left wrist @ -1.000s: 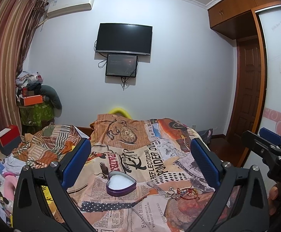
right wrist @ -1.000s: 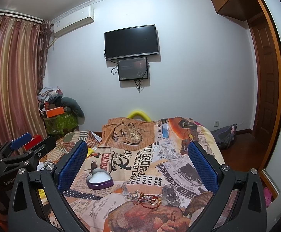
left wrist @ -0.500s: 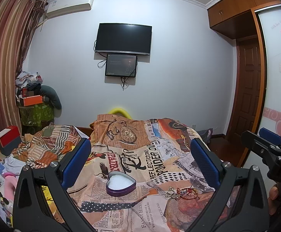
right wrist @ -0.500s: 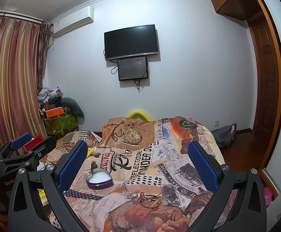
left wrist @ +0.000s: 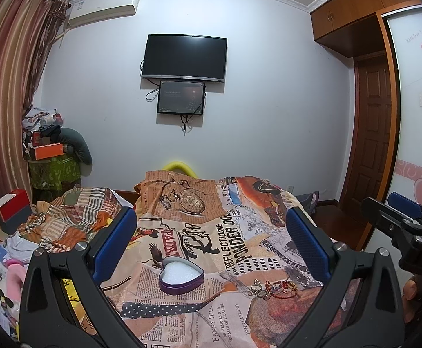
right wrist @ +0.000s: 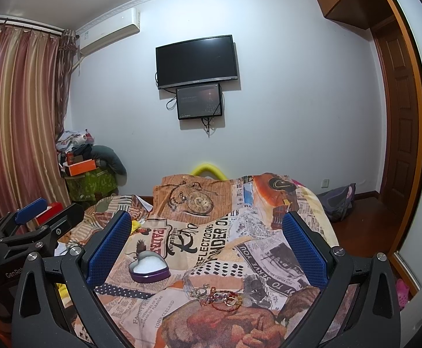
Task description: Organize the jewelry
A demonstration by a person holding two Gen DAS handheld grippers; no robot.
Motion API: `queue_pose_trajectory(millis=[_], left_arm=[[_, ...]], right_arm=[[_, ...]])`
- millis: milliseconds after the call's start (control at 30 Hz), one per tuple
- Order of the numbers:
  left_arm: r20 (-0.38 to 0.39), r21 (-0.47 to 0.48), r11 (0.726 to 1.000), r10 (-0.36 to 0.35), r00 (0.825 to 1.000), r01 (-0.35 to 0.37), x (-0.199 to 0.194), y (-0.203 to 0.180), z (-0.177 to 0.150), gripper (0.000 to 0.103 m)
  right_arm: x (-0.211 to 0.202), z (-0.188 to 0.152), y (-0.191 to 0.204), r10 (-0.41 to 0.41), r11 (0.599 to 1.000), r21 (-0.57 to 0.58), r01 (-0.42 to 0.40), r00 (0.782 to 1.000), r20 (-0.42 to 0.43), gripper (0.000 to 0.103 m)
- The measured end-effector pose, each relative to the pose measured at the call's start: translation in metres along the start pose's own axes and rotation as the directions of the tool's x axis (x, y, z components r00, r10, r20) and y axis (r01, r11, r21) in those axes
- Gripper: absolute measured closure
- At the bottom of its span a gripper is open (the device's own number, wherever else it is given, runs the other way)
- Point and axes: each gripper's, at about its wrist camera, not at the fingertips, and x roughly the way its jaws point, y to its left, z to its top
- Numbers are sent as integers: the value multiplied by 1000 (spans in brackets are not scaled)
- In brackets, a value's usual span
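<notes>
1. Left gripper: we see its blue-padded fingers spread wide with nothing between them, held above the bed. In the right wrist view the same tool shows at the far left edge.
2. Right gripper: likewise spread wide and empty, hovering over the bed. From the left wrist view it juts in at the right edge, with a fingertip of the person's hand just below it.
3. Heart-shaped purple tin, lid off, white lining showing, sits flat on the bedspread between the left gripper's fingers as framed (nearer the left finger). In the right wrist view the tin lies close to that gripper's left finger.
4. Jewelry pile: silver rings and red and gold bracelets tangled together, lying on the bedspread just to the right of the tin, apart from it. Right wrist view puts the pile low and central between the fingers.
5. Bedspread: newspaper-collage print in orange and tan.
6. Beyond: a wall-mounted television with a smaller screen under it, an air conditioner high left, striped curtains and a wooden door at right.
</notes>
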Motion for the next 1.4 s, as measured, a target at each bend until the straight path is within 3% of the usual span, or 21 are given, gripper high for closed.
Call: queue_pose_trajectory(millis=[367,600,767,933,1033,1200,1400], left_arm=[[-27,10,1000,-12,1000,12,10,-1,-3,0],[-123,5,999,-44,991,45,48,-3,-16,0],[-222,15,999,-44,974,49,84,-7,-34,0],[-349,17,997,-67,935,77,123,-10,-65,1],[-426,23,996,-69,902,88,144,-14,-87,8],[-545,7,992,-104,832,128,168,-17,-118,23],[-613,37,981,-130,779,192,178,-31,-137,47]], right_arm=[[9,-7,-8,-17,1000,14,18,999,-30,0],[34,-23,-30,-81,996,17,83,990,-115,0],[58,-46,-54,-127,991,23,135,966,-226,0],[77,-70,-75,-126,989,34,147,927,-352,0],[80,-77,-82,-116,989,41,143,912,-393,2],[88,-90,-86,-70,995,33,95,887,-456,17],[101,-102,-82,15,999,46,10,857,-515,42]])
